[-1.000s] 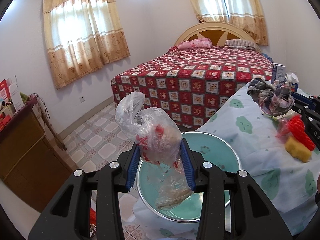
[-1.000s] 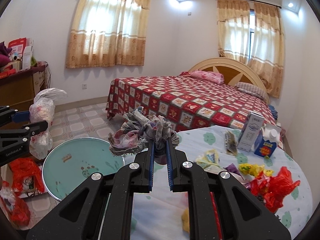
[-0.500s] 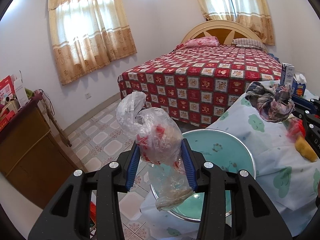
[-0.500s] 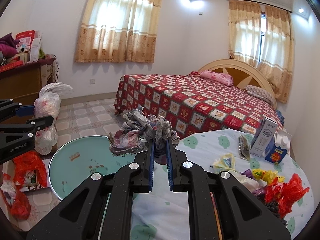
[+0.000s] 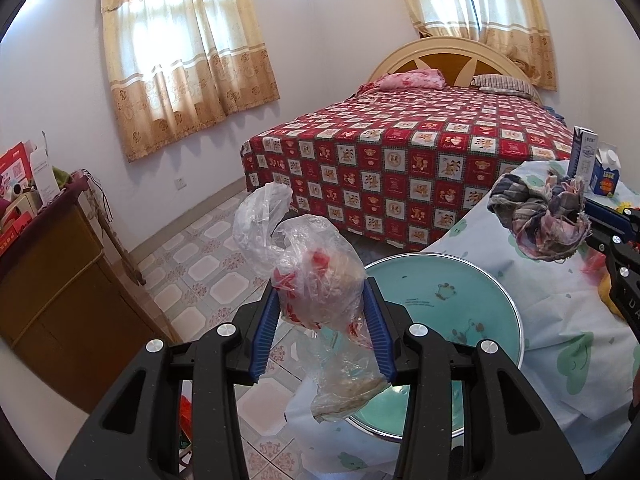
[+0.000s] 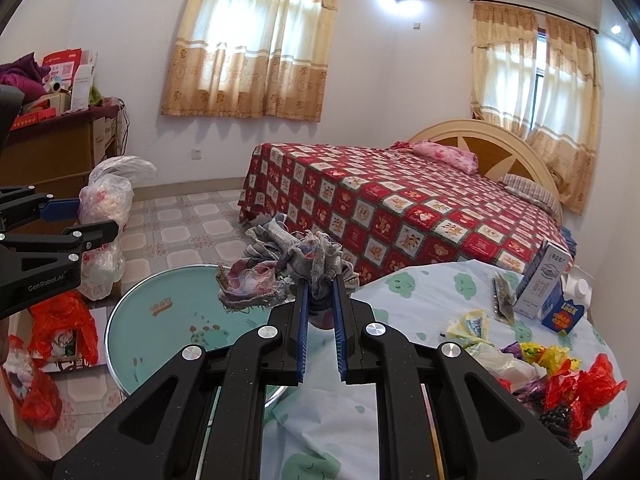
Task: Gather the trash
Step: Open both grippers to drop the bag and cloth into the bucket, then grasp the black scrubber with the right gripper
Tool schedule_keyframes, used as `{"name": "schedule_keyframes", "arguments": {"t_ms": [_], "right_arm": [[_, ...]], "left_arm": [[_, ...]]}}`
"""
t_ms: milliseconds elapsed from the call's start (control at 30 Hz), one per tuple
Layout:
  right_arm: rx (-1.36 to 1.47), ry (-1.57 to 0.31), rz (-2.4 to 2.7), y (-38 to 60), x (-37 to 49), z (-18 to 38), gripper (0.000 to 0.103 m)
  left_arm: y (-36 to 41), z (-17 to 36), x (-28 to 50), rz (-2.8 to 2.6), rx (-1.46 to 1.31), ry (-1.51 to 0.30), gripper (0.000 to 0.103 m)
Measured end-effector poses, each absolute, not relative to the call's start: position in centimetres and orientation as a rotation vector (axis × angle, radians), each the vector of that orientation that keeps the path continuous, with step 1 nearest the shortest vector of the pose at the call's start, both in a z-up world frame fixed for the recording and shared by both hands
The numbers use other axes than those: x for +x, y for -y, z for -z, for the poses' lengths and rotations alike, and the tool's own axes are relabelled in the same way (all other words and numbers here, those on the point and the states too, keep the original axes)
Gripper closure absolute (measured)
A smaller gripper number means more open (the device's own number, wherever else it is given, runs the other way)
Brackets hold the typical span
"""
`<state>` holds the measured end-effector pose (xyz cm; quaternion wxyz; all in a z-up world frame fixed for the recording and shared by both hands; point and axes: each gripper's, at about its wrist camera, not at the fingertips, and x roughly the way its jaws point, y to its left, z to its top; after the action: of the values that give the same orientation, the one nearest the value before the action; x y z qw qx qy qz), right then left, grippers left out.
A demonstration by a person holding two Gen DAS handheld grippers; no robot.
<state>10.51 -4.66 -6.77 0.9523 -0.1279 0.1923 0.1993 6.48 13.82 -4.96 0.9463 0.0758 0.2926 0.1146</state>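
The left gripper (image 5: 322, 316) is held level above floor height, its blue-padded jaws closed partway on a crumpled clear plastic bag (image 5: 316, 276). The right gripper (image 6: 320, 300) is raised, its jaws pinched narrowly on a frayed grey-pink cloth rag (image 6: 280, 276).

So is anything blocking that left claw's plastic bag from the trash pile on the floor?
Nothing visible does. The left claw holds the clear plastic bag in the air, beside the round glass table. The red trash bags lie on the floor beside that table, with open air between.

Bright daylight thru curtains (image 6: 256, 36); ceiling spots glare; fisheye-warped edges.
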Motion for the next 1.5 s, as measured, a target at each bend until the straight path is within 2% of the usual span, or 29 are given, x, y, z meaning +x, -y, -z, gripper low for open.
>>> {"name": "schedule_keyframes", "arguments": {"t_ms": [433,500,533,600,700,967,1067,1500], "right_arm": [[-0.273,-0.402,-0.418,4.3,10.4,7.3,0.09],[-0.274,-0.408,-0.426,4.1,10.5,7.4,0.089],[-0.276,-0.413,-0.433,4.0,10.5,7.5,0.087],[-0.282,-0.413,-0.437,3.8,10.5,7.7,0.079],[-0.286,-0.425,-0.439,3.8,10.6,8.0,0.071],[-0.261,-0.432,-0.41,5.1,10.2,8.1,0.063],[-0.248,-0.422,-0.378,6.8,9.4,7.9,0.055],[-0.077,-0.445,-0.014,24.6,5.5,7.7,0.051]], "left_arm": [[-13.4,5.0,6.5,-0.212,0.157,-0.596,0.06],[-13.1,5.0,6.4,-0.199,0.159,-0.594,0.056],[-12.8,5.0,6.3,-0.188,0.163,-0.592,0.05],[-12.6,5.0,6.1,-0.179,0.167,-0.583,0.045],[-11.9,5.1,6.0,-0.15,0.17,-0.581,0.041],[-11.6,5.7,6.3,-0.156,0.176,-0.596,0.033],[-11.2,6.1,6.2,-0.156,0.178,-0.603,0.024],[-4.2,9.3,6.0,-0.053,0.269,-0.672,0.024]]}}
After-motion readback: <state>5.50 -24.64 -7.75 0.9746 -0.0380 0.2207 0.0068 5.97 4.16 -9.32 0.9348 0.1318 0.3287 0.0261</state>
